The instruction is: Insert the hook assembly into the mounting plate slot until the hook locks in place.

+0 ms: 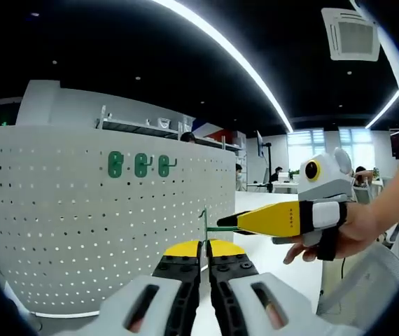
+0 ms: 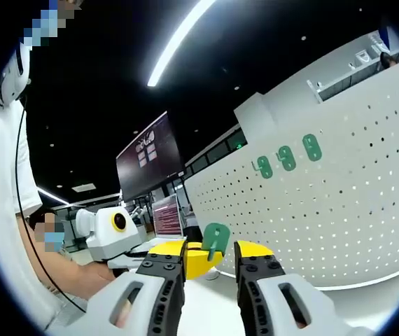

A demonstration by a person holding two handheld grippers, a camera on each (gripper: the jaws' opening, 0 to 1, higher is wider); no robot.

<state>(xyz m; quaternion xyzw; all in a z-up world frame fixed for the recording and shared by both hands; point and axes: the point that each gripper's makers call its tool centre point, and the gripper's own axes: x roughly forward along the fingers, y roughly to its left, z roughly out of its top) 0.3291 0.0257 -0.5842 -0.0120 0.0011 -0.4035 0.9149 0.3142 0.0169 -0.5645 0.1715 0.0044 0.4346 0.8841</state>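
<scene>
Nearest the lens in the left gripper view: left gripper [image 1: 204, 246], jaws closed on the thin edge of a green hook assembly [image 1: 204, 225], yellow tips almost touching. Behind it, large curved white perforated panel [image 1: 80, 231], carrying three green hooks [image 1: 141, 165] already mounted in a row. Coming in from the right, right gripper [image 1: 229, 221] in a person's hand [image 1: 339, 234], its yellow jaws meeting the same green piece from the side.

From the right gripper view: right gripper [image 2: 211, 253] with jaws apart, the green hook assembly [image 2: 215, 239] seen flat-on between the yellow tips, contact with the tips unclear. Left gripper [image 2: 185, 252] low at left. Same perforated panel [image 2: 353, 210] at right with the three hooks [image 2: 288, 159]; dark monitor [image 2: 149, 157] at left, seen from this side alone.
</scene>
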